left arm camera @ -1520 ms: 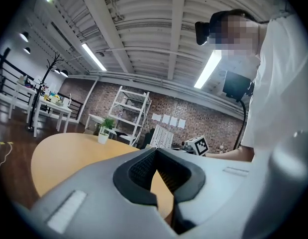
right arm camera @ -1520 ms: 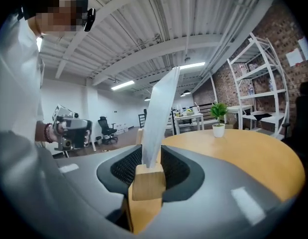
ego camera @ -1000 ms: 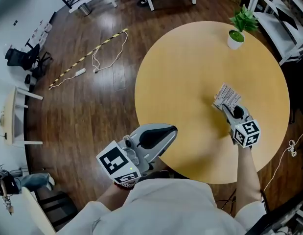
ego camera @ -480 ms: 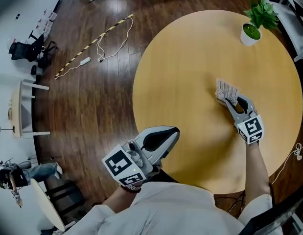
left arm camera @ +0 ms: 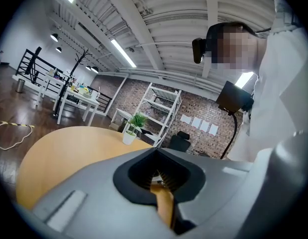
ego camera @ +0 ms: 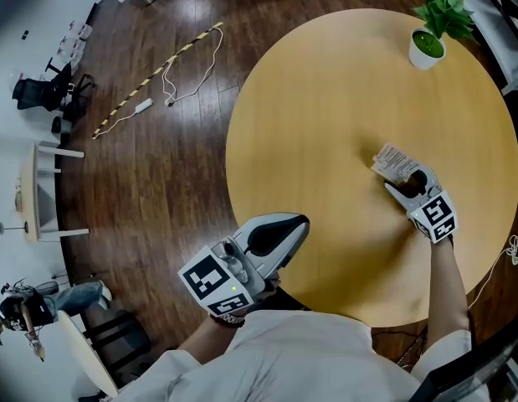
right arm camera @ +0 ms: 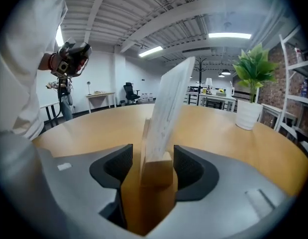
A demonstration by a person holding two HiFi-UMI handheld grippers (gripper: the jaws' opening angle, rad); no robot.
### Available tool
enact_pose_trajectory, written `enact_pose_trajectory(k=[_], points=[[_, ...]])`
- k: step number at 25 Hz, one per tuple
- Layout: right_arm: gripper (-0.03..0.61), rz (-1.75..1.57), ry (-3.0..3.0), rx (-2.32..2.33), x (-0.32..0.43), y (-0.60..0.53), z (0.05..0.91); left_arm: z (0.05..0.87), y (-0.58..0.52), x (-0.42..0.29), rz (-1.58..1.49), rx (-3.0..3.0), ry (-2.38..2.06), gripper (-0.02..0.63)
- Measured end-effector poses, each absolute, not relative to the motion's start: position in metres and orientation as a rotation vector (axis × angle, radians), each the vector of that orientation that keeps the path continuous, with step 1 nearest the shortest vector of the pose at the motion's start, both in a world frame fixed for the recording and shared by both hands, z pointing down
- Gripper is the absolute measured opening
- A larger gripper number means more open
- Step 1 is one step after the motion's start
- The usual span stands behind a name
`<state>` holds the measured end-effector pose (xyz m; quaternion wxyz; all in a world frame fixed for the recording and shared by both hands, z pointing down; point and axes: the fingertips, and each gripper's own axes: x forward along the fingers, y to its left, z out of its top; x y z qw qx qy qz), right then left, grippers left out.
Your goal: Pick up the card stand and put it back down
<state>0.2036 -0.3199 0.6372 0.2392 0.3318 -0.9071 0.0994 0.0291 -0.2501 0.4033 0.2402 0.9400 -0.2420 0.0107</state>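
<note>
Space for moving is given by the left half and the middle of the round table (ego camera: pixel 325 99), where bare wood is seen out to the curved edge. Dark floor (ego camera: pixel 158 182) is seen beyond the left and far edges.

The card stand (ego camera: pixel 395 162) is found toward the right edge of the table, about midway between the near and far edges. It is held in the right claw (ego camera: pixel 407 182), whose jaws are closed in on the small wooden block at its foot, one pad at each side. The white card is seen rising from the block and leaning to one side between the jaws. Whether the block is touching the table cannot be told.

The left claw (ego camera: pixel 299 223) is held over the near-left edge of the table, well apart from the stand. Its jaws are brought together with only a thin slit between them, and nothing is gripped in them.

A potted plant (ego camera: pixel 426 44) is set close to the far right edge, well apart from the stand and beyond it. On the floor off the far left edge a white cable (ego camera: pixel 187 74) and a striped strip (ego camera: pixel 150 82) are laid.
</note>
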Motion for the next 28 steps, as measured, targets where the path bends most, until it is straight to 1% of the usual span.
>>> enact_pose_trajectory(k=[3, 7, 10, 12, 15, 18, 23, 28], points=[[0.258, 0.323, -2.436, 1.055, 0.227, -0.309, 0.635, 0.402, -0.245, 0.023, 0.023, 2.577, -0.659, 0.0], [0.281, 0.523, -2.352, 1.511, 0.267, -0.263, 0.614, 0.4, -0.226, 0.008, 0.001, 2.585, -0.664, 0.0], [0.299, 0.607, -2.312, 1.814, 0.272, -0.208, 0.576, 0.398, -0.207, 0.002, -0.014, 2.621, -0.625, 0.0], [0.316, 0.618, -2.326, 1.892, 0.254, -0.169, 0.554, 0.391, -0.188, 0.0, -0.026, 2.646, -0.576, 0.0], [0.319, 0.625, -2.347, 1.915, 0.211, -0.109, 0.525, 0.377, -0.146, -0.012, -0.061, 2.658, -0.488, 0.0], [0.358, 0.559, -2.383, 1.972, 0.165, -0.06, 0.475, 0.363, -0.097, -0.033, -0.109, 2.686, -0.366, 0.0], [0.362, 0.397, -2.425, 2.046, 0.085, 0.018, 0.398, 0.357, -0.023, -0.078, -0.096, 2.738, -0.242, 0.0], [0.357, 0.319, -2.42, 2.044, 0.022, 0.071, 0.369, 0.351, 0.024, -0.113, -0.099, 2.723, -0.175, 0.0]])
